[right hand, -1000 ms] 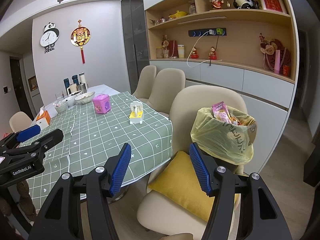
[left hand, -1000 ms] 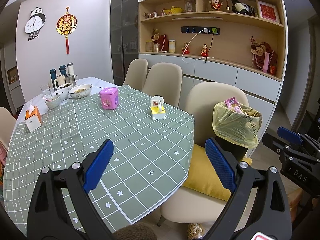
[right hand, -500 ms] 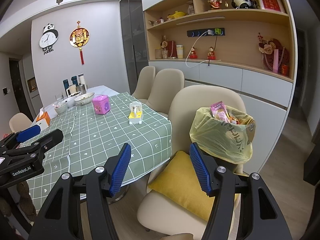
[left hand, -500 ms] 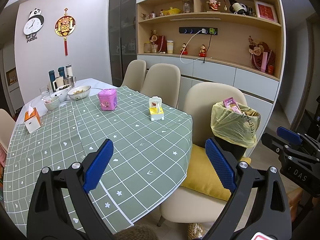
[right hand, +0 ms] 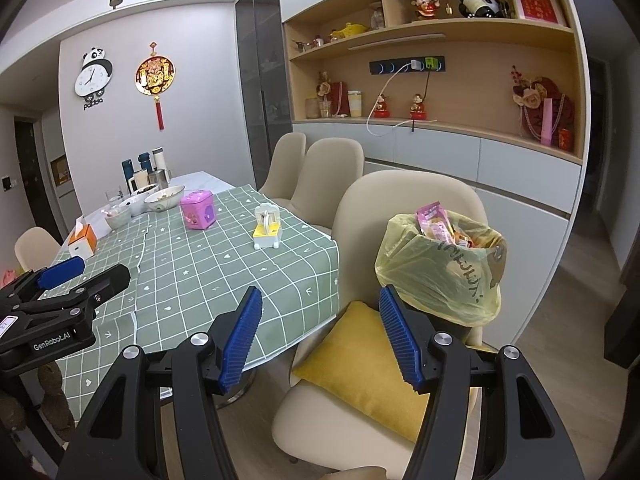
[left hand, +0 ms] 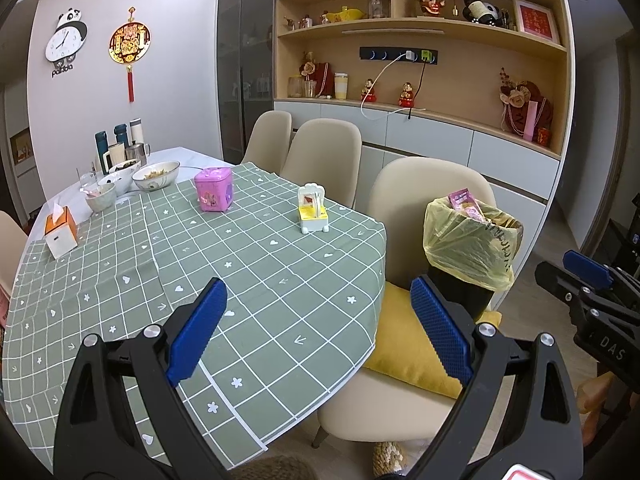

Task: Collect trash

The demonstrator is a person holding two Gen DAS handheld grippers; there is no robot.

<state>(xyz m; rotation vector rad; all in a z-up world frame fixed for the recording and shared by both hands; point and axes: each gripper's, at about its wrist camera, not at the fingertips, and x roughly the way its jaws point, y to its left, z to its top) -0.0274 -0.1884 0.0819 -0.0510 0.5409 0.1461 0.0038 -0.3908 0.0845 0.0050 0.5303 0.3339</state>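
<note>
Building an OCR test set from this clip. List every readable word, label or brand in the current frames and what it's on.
"panda": under the panda wall clock.
"GenRobot.AI": on the left tool body, right wrist view.
"DAS": on the right tool body, left wrist view; the rest is cut off.
Dark print on the yellow trash bag: upside down, unreadable.
Red framed picture on the top shelf: characters too small.
Pink wrapper in the bag: print blurred.

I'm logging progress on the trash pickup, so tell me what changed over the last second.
Only the viewpoint shifted slightly: both views drifted a little, so the table and the trash bin sit marginally differently in frame. Nothing was taken hold of or let go. The left gripper and right gripper keep their jaws open and empty; the pink tin and yellow toy stayed put on the green tablecloth.
</note>
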